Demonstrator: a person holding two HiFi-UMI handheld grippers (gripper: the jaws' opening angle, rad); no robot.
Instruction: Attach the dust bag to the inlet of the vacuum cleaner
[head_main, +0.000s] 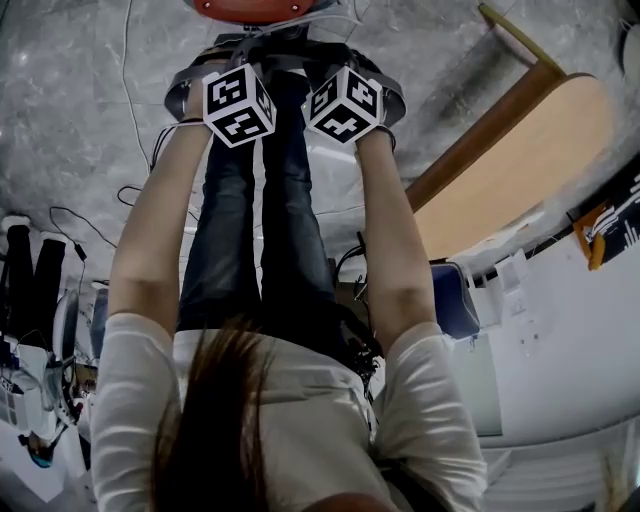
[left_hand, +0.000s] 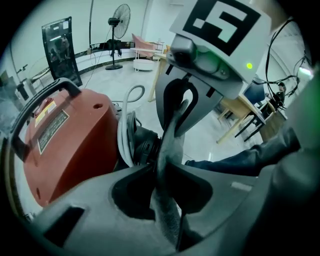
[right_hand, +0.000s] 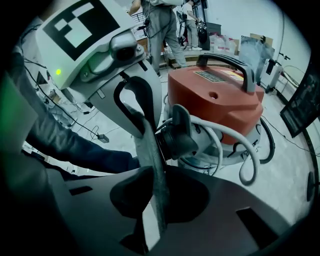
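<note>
Two grips on one bag (right_hand: 147, 135), at the vacuum (right_hand: 215, 95) inlet (right_hand: 177, 137).
Head view gives only forearms (head_main: 160, 230), both cubes (head_main: 238, 105) side by side, and a sliver of red vacuum beyond. Gripper views show the rest: left gripper (left_hand: 160, 172) and right gripper (right_hand: 154, 172), jaws narrow, each nipping the grey fabric bag, which runs edge-on between them, right by the black inlet; contact unclear. White hose (right_hand: 240, 150) loops alongside.

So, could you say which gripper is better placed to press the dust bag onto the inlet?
Probably the right gripper: both are shut on the dust bag, but its edge sits beside the black inlet; from the left gripper, a white hose partly hides it.
</note>
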